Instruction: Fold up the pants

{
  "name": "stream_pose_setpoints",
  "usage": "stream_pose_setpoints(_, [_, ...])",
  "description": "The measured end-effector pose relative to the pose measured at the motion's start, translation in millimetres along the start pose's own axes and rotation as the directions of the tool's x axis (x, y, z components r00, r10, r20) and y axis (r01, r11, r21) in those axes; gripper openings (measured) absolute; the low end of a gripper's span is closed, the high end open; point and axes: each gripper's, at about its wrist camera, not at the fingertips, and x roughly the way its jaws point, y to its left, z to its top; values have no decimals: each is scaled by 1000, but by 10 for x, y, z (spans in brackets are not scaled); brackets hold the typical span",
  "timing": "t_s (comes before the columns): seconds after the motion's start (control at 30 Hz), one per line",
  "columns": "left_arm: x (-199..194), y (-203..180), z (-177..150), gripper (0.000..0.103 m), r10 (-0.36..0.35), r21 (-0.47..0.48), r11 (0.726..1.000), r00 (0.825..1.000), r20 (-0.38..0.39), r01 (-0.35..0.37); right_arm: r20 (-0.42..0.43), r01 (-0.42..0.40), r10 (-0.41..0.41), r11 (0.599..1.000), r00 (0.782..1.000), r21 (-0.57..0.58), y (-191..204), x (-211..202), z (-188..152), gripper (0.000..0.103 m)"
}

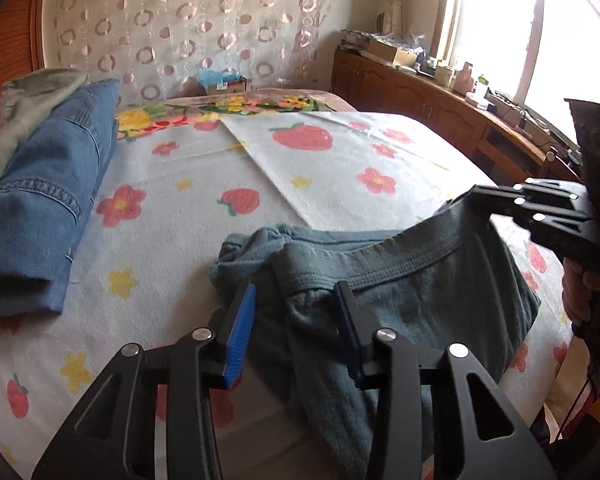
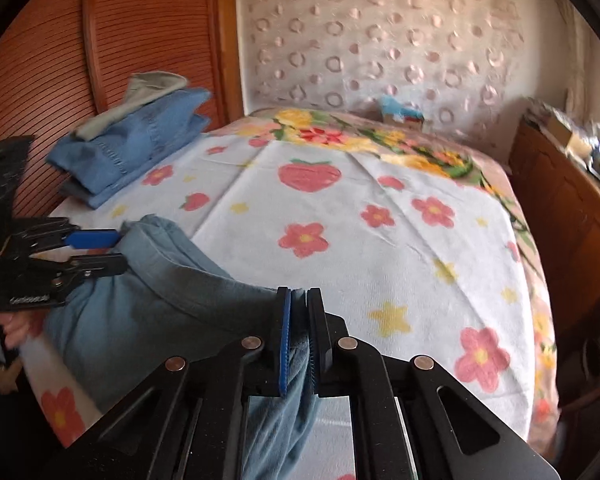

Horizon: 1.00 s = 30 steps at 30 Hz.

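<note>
Grey-blue pants lie bunched at the near edge of the bed, waistband toward the far side. My left gripper is open, its fingers astride a raised fold of the waistband without closing on it. It also shows in the right wrist view, open at the pants' left end. My right gripper is shut on the pants at their right edge. In the left wrist view it comes in from the right onto the waistband corner.
A flowered and strawberry sheet covers the bed. A stack of folded jeans with a grey garment on top lies at the far left by the wooden headboard. A wooden cabinet runs along the right under the window.
</note>
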Motion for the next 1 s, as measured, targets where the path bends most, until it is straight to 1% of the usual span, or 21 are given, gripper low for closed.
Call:
stream_pose_setpoints(0.07, [15, 17, 14, 40, 12, -4, 1000, 1000, -5, -12, -25, 7, -7, 1000, 1000, 5, 8, 91, -32, 8])
stream_pose_setpoints(0.13, [37, 30, 14, 40, 14, -6, 1000, 1000, -14, -14, -32, 8, -7, 1000, 999, 15, 21, 126, -54, 8])
stream_pose_setpoints(0.2, [59, 32, 9, 41, 21, -7, 1000, 1000, -23, -21, -29, 0, 1, 999, 1000, 40, 3, 94, -47, 19])
stream_pose_setpoints(0.23, [65, 26, 7, 42, 25, -5, 1000, 999, -27, -25, -28, 5, -3, 999, 1000, 48, -5, 79, -21, 22])
stream_pose_setpoints(0.3, [91, 16, 8, 51, 50, 2, 999, 998, -35, -50, -20, 2, -1, 999, 1000, 53, -11, 20, -25, 31])
stream_pose_setpoints(0.33, [97, 19, 4, 52, 58, 3, 998, 998, -37, -58, -17, -8, 9, 999, 1000, 51, -11, -16, -33, 34])
stream_pose_setpoints(0.4, [121, 34, -4, 53, 47, -6, 999, 998, -45, -48, -15, -12, 13, 999, 1000, 50, -12, -70, -60, 46])
stream_pose_setpoints(0.47, [132, 60, -10, 53, 36, -22, 999, 998, -51, -37, -18, -19, 20, 998, 1000, 52, -11, -91, -101, 51])
stream_pose_setpoints(0.57, [143, 74, -11, 54, 28, -32, 999, 998, -55, -30, -26, -13, 15, 998, 1000, 64, -12, -94, -164, 53])
stream_pose_setpoints(0.73, [155, 87, -28, 54, 17, -47, 999, 998, -56, -20, -73, -15, 20, 998, 997, 68, -6, -31, -214, 53])
stream_pose_setpoints(0.87, [162, 92, -38, 54, 10, -56, 998, 998, -56, -13, -118, 16, -9, 998, 993, 57, 14, 43, -237, 54])
stream_pose_setpoints(1.0, [156, 94, -47, 54, 10, -57, 998, 999, -53, -13, -108, 10, -2, 997, 994, 79, -11, -31, -256, 55])
